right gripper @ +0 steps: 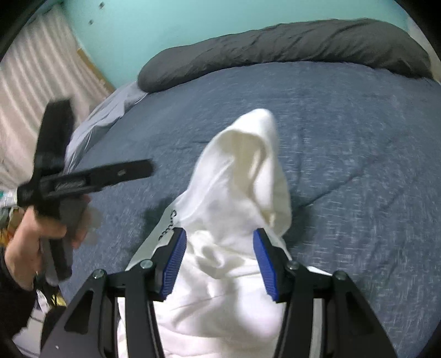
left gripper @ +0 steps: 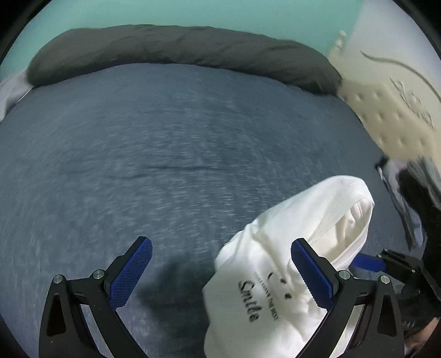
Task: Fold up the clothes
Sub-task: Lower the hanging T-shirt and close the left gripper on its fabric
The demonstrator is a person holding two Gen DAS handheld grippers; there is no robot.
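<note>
A white T-shirt (right gripper: 237, 176) with black "Smile" lettering (left gripper: 249, 301) lies bunched in a heap on the blue bedspread (left gripper: 165, 143). My right gripper (right gripper: 219, 234) stands over it with its jaws apart; the cloth lies loose between the blue pads (right gripper: 173, 261) and reaches past them. My left gripper (left gripper: 222, 243) is open wide just left of the heap, with its right finger (left gripper: 311, 272) in front of the shirt and nothing pinched. In the right wrist view the left gripper (right gripper: 82, 179) shows blurred at the left, held by a hand (right gripper: 30, 247).
A long dark grey pillow (left gripper: 179, 52) lies along the far edge of the bed. A padded cream headboard (left gripper: 394, 118) stands at the right. Dark clothes (left gripper: 419, 203) lie by the bed's right side. A turquoise wall (right gripper: 165, 24) and pale curtains (right gripper: 35, 77) are behind.
</note>
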